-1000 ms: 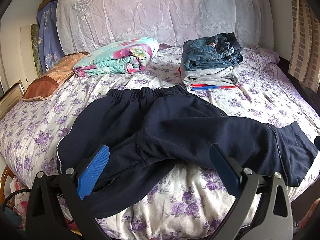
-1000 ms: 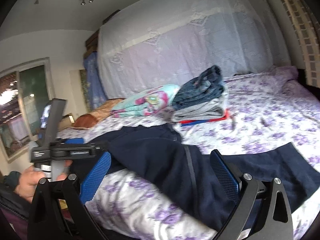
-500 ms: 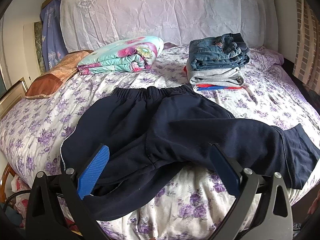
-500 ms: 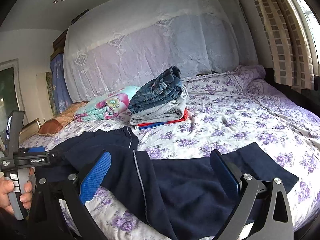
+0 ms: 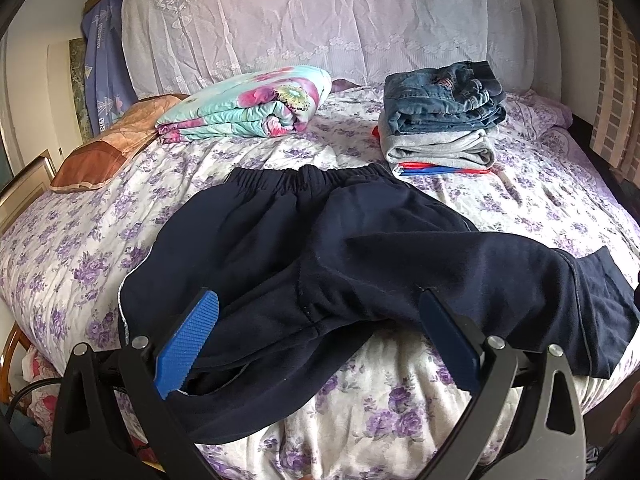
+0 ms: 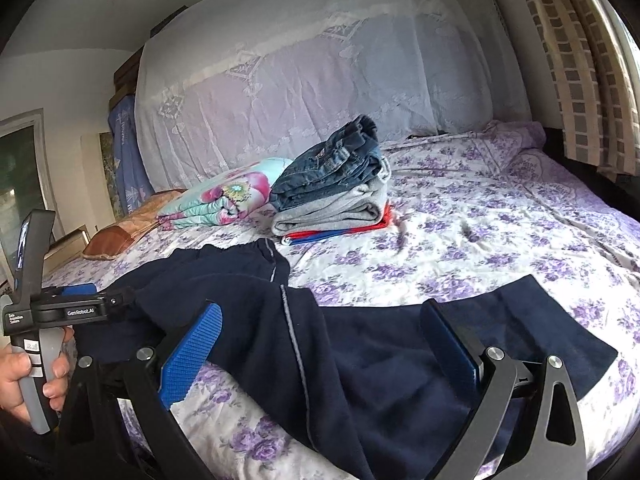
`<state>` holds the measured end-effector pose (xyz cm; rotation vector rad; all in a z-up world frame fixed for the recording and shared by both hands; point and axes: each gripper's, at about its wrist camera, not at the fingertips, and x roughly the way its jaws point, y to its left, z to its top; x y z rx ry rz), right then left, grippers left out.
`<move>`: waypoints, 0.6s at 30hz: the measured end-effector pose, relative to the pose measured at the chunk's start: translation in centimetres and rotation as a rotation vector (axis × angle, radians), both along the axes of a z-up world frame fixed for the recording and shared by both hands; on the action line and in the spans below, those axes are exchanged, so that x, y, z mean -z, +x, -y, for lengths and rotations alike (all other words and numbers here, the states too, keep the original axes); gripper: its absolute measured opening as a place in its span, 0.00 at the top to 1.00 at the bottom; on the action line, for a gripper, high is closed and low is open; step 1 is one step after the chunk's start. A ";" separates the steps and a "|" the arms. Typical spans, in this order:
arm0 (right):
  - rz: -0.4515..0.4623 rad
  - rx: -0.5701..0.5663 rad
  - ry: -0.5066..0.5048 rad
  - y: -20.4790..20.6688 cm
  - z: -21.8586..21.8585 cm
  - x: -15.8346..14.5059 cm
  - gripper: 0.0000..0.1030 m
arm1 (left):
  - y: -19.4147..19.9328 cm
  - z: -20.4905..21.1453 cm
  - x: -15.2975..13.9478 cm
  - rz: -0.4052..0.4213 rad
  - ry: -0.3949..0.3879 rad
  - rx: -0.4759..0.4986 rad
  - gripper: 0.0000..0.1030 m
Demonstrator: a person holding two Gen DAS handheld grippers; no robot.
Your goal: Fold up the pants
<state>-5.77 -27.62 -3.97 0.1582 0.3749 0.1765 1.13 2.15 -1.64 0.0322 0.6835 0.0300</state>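
**Both grippers empty and spread over unfolded navy pants**

Nearest the lens, the left gripper point(image 5: 318, 344) hangs with its blue pads wide apart, nothing between them, just above the lower edge of the navy pants point(image 5: 340, 264). The right gripper point(image 6: 320, 354) is likewise spread and empty, poised over the leg that trails toward the right side of the bed point(image 6: 500, 232).

Over the last second the left view has barely shifted, while the right view has swung from a blurred, tilted look at the crotch area to a steadier one over the outstretched leg. I judge that the right hand is lining up on that leg for a first fold; no fold is made yet.

The pants lie flat but skewed, the two legs splayed apart and the elastic waistband point(image 5: 304, 178) toward the headboard. Beyond it sit a stack of folded clothes point(image 5: 440, 120) and a floral quilt point(image 5: 248, 108).

Only the left view shows the whole garment and the near leg drooping over the mattress edge. Only the right view shows the person's left hand point(image 6: 24, 376) gripping the other tool's handle, and the pale piping along the side seam.
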 end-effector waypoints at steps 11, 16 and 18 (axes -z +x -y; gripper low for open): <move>-0.226 -0.346 0.023 15.3 -4.3 -5.7 0.03 | 6.2 -12.7 -4.5 -0.200 -0.030 -0.149 0.05; -0.486 -0.359 -0.008 27.0 -9.7 -2.0 0.03 | 12.1 -17.7 0.7 -0.398 0.009 -0.261 0.05; -0.588 -0.385 0.004 30.5 -11.6 0.6 0.03 | 14.0 -18.6 2.9 -0.478 -0.050 -0.240 0.05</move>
